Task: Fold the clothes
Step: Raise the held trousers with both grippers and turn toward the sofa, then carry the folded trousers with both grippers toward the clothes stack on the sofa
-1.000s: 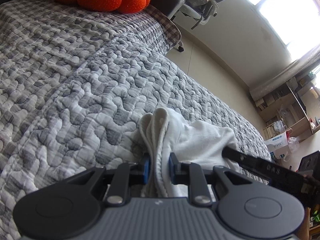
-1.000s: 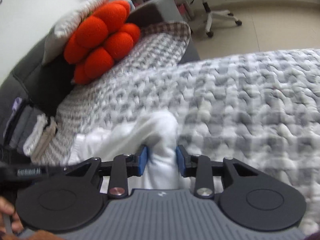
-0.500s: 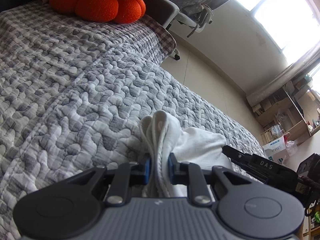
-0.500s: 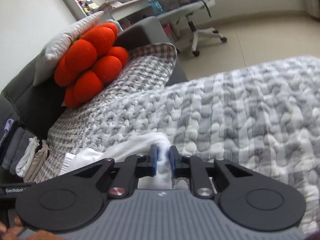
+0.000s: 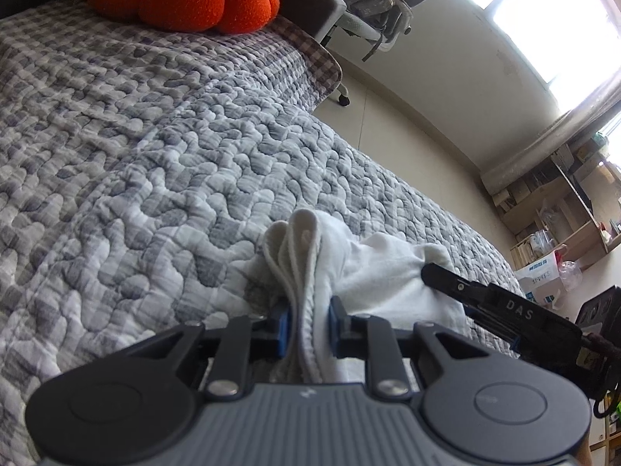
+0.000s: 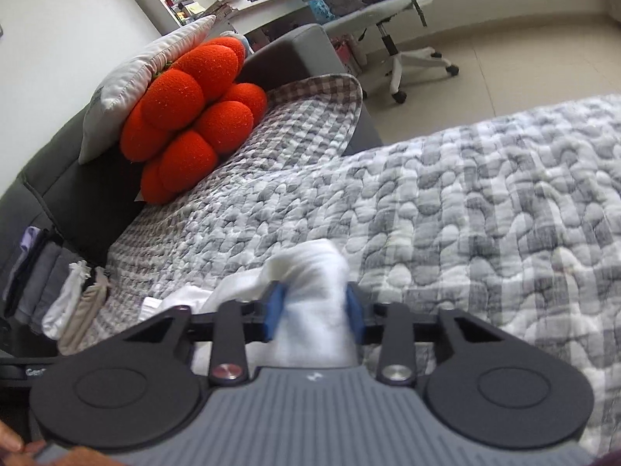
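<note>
Lying bunched on the grey quilted bedspread [image 5: 163, 163], the white garment [image 5: 372, 268] was caught at two places at once. The left gripper [image 5: 308, 328] had its blue pads pressed on a thick hemmed edge, several layers stacked upright between them, with the rest of the cloth trailing right toward the other tool. The right gripper [image 6: 314, 312] had just been closing its jaws on a gathered wad of the same garment [image 6: 310, 283], and its pads appeared to squeeze that wad from both sides, though the cloth there was blurred.

Judging from this, the step in hand was securing both pinches before lifting and spreading the garment. To do it well, both pinches would have to stay firm, and the hands should draw apart evenly so the fabric pulls taut without slipping from either side. Keeping the cloth low over the bedspread would let it be laid flat afterwards.

Farther off, an orange cushion [image 6: 190, 116] leaned at the head of the bed, and an office chair [image 6: 392, 27] stood on the floor beyond.
</note>
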A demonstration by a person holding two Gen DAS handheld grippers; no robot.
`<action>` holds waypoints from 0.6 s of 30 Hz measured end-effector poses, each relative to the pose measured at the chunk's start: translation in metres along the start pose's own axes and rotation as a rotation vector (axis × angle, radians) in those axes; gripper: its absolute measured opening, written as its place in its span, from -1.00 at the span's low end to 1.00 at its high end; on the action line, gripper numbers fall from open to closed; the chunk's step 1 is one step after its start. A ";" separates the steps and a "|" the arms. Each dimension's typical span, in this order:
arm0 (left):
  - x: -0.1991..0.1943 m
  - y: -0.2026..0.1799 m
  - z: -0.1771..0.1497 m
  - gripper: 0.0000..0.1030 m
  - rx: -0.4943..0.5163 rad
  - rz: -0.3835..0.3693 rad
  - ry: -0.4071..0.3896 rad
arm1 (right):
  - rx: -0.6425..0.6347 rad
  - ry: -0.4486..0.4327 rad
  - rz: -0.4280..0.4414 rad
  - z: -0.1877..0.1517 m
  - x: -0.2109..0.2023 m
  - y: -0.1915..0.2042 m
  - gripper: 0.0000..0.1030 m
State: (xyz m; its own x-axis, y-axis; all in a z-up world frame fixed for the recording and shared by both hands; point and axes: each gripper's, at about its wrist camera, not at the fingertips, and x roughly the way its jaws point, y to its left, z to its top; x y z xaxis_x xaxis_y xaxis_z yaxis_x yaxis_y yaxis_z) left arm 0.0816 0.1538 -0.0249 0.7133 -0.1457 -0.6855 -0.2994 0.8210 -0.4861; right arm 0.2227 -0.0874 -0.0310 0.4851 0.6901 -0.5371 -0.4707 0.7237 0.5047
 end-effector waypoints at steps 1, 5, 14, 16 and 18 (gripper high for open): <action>-0.001 0.000 0.000 -0.65 -0.002 0.001 -0.005 | 0.001 -0.013 -0.001 0.000 0.000 0.001 -0.58; -0.014 -0.004 0.000 -0.68 -0.009 -0.024 -0.044 | -0.029 -0.058 -0.018 0.002 -0.012 0.014 -0.64; -0.007 0.002 0.001 -0.67 -0.026 0.002 -0.019 | -0.014 -0.016 -0.076 0.001 -0.004 0.008 -0.29; -0.008 0.005 0.003 -0.67 -0.042 -0.007 -0.018 | -0.003 -0.011 -0.065 0.006 -0.010 0.006 -0.23; -0.008 0.007 0.004 -0.67 -0.056 -0.013 -0.015 | 0.013 0.038 -0.064 0.007 -0.015 0.004 -0.08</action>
State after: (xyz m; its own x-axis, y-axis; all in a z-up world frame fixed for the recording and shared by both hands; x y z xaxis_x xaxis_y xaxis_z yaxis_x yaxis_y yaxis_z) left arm 0.0757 0.1632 -0.0207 0.7266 -0.1480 -0.6709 -0.3247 0.7866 -0.5252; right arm 0.2188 -0.0948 -0.0164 0.4851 0.6418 -0.5940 -0.4302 0.7665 0.4769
